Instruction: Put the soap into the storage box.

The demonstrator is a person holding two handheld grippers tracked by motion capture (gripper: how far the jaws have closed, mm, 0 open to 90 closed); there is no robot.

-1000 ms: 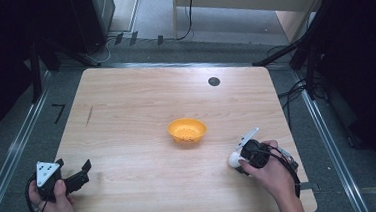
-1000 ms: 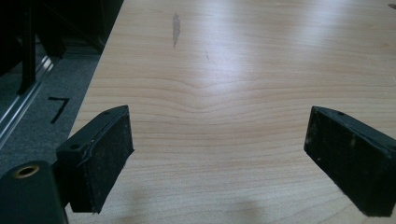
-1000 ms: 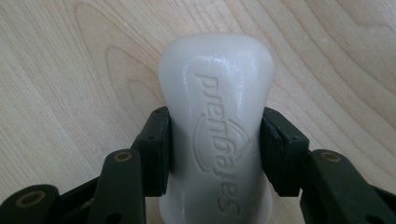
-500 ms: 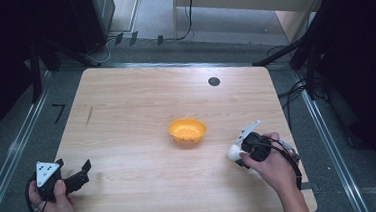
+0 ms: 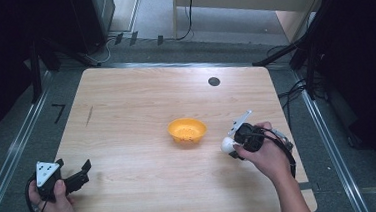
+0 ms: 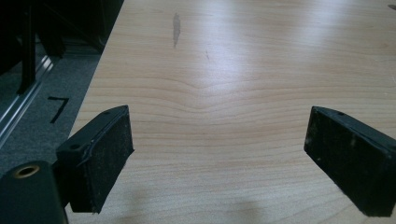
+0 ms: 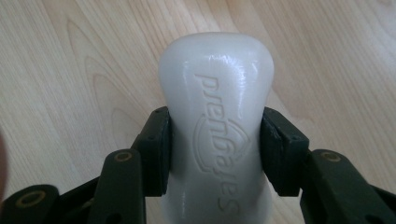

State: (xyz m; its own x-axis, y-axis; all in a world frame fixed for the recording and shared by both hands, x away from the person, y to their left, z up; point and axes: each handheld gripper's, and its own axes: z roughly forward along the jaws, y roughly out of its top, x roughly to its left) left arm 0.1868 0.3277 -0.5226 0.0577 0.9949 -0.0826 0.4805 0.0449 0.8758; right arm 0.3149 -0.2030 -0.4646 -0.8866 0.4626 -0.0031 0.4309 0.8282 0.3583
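1. the right gripper is clamped on a white plastic bottle, one black pad pressed flat against each side of its narrow waist, probably because the pinched waist keeps the smooth plastic from slipping

2. the bottle's rounded end juts out past the jaw tips and the rest of its body runs back between the jaws; its embossed lettering faces the right gripper's camera

3. in the high view the right gripper carries the bottle just beside an orange bowl, apart from it, which suggests the bowl is the likely goal

4. the left gripper has its jaws spread wide with nothing between them, only bare wooden table ahead; it rests at the near table edge, well apart from bottle and bowl, seemingly parked out of the way
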